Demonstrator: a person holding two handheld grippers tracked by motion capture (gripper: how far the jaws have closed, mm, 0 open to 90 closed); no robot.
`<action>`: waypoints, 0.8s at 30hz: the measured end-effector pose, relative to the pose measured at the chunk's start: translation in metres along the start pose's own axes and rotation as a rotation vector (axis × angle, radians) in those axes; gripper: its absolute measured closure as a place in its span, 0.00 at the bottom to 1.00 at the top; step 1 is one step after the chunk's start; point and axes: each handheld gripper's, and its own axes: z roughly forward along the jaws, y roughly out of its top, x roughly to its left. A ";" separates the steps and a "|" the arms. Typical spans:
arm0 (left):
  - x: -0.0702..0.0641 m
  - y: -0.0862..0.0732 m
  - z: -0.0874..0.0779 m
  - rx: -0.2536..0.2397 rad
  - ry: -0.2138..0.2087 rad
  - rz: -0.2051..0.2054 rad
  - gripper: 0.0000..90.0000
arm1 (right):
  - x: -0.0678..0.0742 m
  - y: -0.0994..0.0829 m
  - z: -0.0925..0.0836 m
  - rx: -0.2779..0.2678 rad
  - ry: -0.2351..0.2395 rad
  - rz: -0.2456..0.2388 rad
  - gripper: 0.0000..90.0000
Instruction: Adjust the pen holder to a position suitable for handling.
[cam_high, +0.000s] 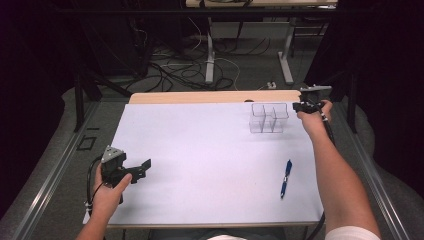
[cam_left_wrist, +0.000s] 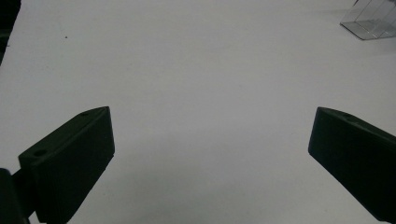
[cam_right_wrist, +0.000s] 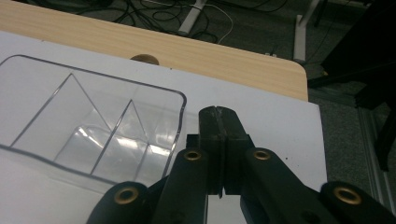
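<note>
Left claw (cam_high: 145, 166) sits low at the near-left of the bench (cam_high: 200, 150), spread wide, nothing between the jaws; in the left gripper view just bare white surface under them. Bench top is smooth matte white sheet over a light wood edge (cam_high: 210, 96) at the far side.

Clear organizer (cam_high: 268, 118) stands upright at the far right of the bench, divided into several compartments by thin see-through walls, all look empty. Hard transparent plastic, rounded corners, glossy. Judgement: light, rigid, slick, likely to skid or tip if pushed from the side; could crack under a hard squeeze. Best hold is a pinch over one outer wall at the rim, or across a divider.

Blue pen (cam_high: 285, 178) lies flat at the near-right, well apart from the organizer, roughly pointing away from the person. Slim, stiff, light, will roll; take it across the barrel near the middle.

Right claw (cam_high: 301, 106) is just beside the organizer's right wall, at about rim height, pressed together with nothing pinched; the right gripper view shows the pads meeting beside the rounded corner (cam_right_wrist: 180, 100), not over the wall.
</note>
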 end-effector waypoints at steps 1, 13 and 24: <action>0.000 0.000 0.000 -0.001 0.001 -0.001 0.01 | 0.000 0.000 0.000 0.000 0.000 0.000 1.00; 0.002 -0.001 0.000 0.002 0.001 -0.006 0.01 | 0.003 -0.007 0.026 0.002 0.004 0.030 1.00; 0.002 -0.002 0.000 0.003 0.001 -0.008 0.01 | 0.000 -0.016 0.037 -0.019 0.054 0.043 1.00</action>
